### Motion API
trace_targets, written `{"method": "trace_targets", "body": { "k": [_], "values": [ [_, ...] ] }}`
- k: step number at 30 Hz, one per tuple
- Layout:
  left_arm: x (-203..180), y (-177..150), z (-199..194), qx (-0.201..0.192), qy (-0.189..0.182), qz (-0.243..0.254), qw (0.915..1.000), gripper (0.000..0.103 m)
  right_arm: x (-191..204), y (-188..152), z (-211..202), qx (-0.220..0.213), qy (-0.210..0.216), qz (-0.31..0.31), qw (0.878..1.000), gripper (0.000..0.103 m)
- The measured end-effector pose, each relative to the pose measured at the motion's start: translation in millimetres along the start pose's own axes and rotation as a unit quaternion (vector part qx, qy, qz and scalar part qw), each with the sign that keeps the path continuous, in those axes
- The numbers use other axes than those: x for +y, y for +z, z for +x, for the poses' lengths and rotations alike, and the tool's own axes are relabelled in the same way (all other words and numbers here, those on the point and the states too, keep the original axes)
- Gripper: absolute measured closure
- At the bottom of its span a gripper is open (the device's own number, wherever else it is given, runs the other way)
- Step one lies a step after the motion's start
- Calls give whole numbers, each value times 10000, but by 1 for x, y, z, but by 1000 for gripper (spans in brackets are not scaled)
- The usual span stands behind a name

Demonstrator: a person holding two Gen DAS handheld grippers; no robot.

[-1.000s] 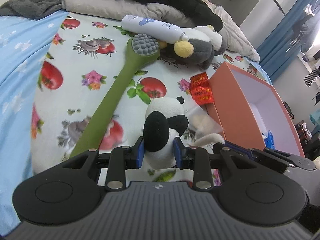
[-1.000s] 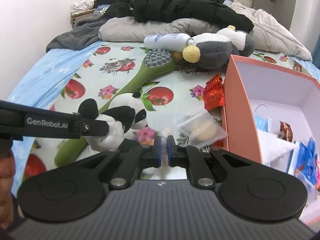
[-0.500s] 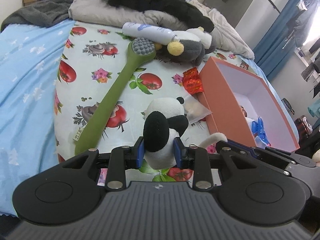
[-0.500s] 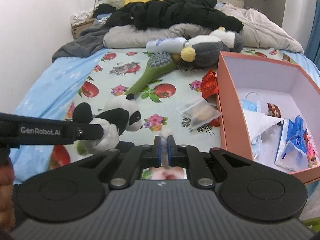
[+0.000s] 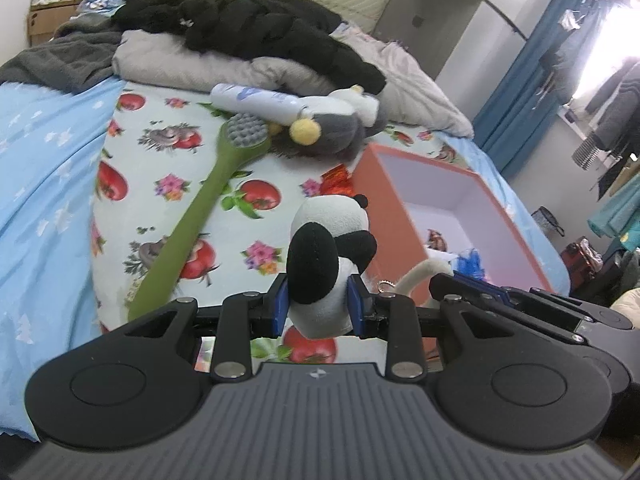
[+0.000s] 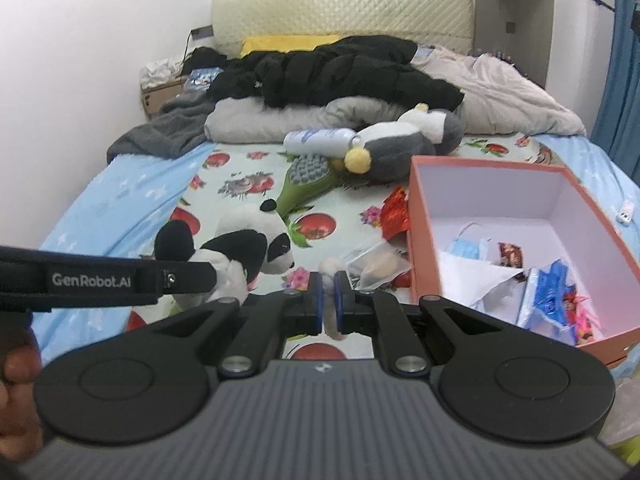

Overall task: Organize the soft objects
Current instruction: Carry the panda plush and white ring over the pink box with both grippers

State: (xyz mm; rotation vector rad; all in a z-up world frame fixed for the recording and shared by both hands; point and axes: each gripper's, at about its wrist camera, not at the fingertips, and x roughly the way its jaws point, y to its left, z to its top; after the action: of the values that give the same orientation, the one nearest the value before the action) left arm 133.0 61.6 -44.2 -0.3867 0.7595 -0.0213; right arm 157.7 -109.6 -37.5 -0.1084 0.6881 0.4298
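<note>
The left gripper (image 5: 318, 304) still pinches the panda toy (image 5: 328, 256) by its body and has lifted it off the bed (image 5: 48, 184), the right gripper (image 6: 328, 300) squeezes a thin white soft strip (image 6: 330, 280), and the orange box (image 6: 416, 248) waits just right, probably next.

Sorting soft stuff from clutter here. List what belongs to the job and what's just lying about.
Job: panda toy in left claw; its cream tail in right claw; grey plush; pink box.

Lying about: green brush, white bottle, red packet, clear bag.
</note>
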Motion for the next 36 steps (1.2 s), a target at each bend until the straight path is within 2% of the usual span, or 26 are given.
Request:
{"method": "trace_targets", "body": {
  "k": [9, 13, 21, 28, 36],
  "values": [
    [-39, 9, -9, -91, -403, 353, 9985, 68, -24, 7, -32, -261, -327, 189, 9989, 94],
    [-57, 16, -13, -79, -756, 444, 9961, 68, -38, 6, -48, -337, -488, 344, 9976, 94],
    [-94, 22, -7, -4, -1110, 722, 9912, 68, -67, 7, -75, -497, -725, 678, 9938, 94],
    [-125, 33, 20, 156, -1303, 890, 9873, 68, -96, 15, -71, -533, -878, 873, 9909, 94],
    [-148, 54, 77, 400, -1301, 945, 9862, 68, -132, 24, -37, -394, -911, 1027, 9898, 94]
  ]
}}
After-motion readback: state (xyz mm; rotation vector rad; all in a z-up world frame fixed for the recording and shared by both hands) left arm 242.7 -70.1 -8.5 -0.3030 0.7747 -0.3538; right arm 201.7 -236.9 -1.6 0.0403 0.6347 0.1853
